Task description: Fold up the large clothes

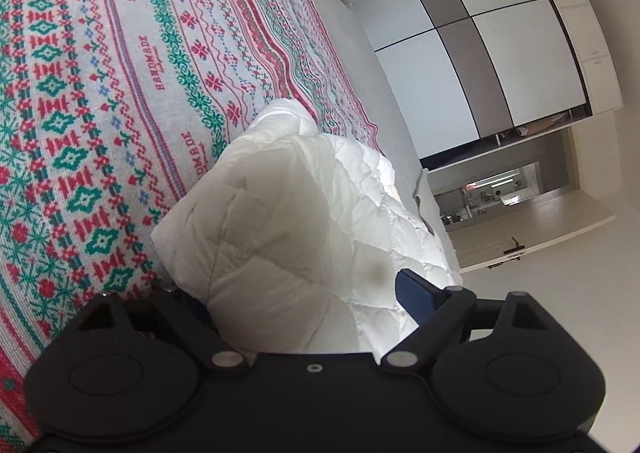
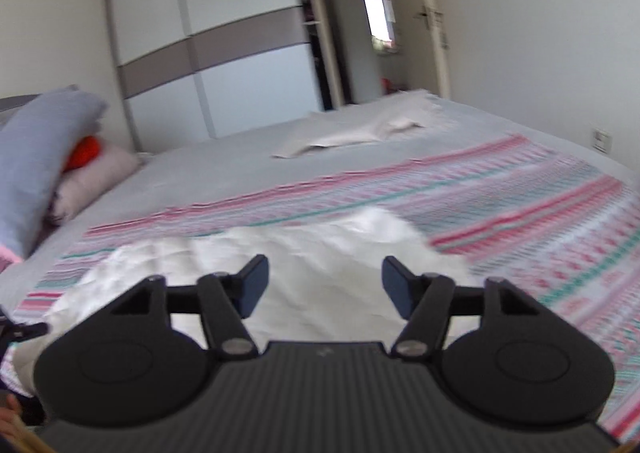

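Observation:
A white quilted puffer jacket (image 1: 296, 221) lies on a red, green and white patterned blanket (image 1: 92, 101) on the bed. My left gripper (image 1: 304, 293) is shut on a thick fold of the jacket; only the right blue fingertip (image 1: 416, 293) shows, the left one is hidden under the fabric. In the right wrist view the jacket (image 2: 248, 265) lies spread just ahead on the blanket (image 2: 532, 213). My right gripper (image 2: 324, 285) is open and empty, held just above the jacket. This view is blurred.
Pillows (image 2: 44, 149) are stacked at the head of the bed. A pale grey cloth (image 2: 360, 133) lies on the grey sheet (image 2: 224, 169) at the far side. A sliding-door wardrobe (image 2: 216, 53) and an open doorway (image 2: 376, 21) stand beyond the bed.

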Demonstrator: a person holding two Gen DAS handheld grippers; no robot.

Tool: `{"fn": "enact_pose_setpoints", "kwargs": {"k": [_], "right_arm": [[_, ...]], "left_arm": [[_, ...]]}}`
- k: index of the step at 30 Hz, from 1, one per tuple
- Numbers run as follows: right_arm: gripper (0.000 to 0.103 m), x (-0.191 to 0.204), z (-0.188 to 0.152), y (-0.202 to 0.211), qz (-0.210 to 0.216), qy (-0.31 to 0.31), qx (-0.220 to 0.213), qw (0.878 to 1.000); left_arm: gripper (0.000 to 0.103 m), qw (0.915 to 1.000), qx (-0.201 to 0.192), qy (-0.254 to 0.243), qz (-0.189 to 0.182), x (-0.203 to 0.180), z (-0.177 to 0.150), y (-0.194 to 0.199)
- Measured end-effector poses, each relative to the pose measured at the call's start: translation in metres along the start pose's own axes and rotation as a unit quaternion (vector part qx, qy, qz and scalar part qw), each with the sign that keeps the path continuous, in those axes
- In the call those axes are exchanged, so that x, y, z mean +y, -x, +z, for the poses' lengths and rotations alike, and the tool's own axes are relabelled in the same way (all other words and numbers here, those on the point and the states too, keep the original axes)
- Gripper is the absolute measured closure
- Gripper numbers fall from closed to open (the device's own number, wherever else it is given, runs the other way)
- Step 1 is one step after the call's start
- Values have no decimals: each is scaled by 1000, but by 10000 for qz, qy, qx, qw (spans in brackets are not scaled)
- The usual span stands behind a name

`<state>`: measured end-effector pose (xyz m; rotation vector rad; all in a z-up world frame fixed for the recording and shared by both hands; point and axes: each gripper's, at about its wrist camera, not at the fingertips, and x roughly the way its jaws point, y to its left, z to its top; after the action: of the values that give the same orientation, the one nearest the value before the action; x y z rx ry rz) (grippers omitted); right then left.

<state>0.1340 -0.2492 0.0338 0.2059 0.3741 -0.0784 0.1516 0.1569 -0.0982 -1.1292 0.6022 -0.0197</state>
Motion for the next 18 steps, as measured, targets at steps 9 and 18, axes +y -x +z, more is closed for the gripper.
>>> {"fn": "enact_pose_setpoints", "kwargs": {"k": [9, 18], "right_arm": [[91, 87, -26, -55, 1012, 817, 211, 9913], [92, 80, -51, -103, 1138, 464, 988, 9875]], "left_arm": [[57, 9994, -293, -13, 209, 3, -11, -16], [79, 9833, -971, -1339, -764, -45, -21, 5]]}}
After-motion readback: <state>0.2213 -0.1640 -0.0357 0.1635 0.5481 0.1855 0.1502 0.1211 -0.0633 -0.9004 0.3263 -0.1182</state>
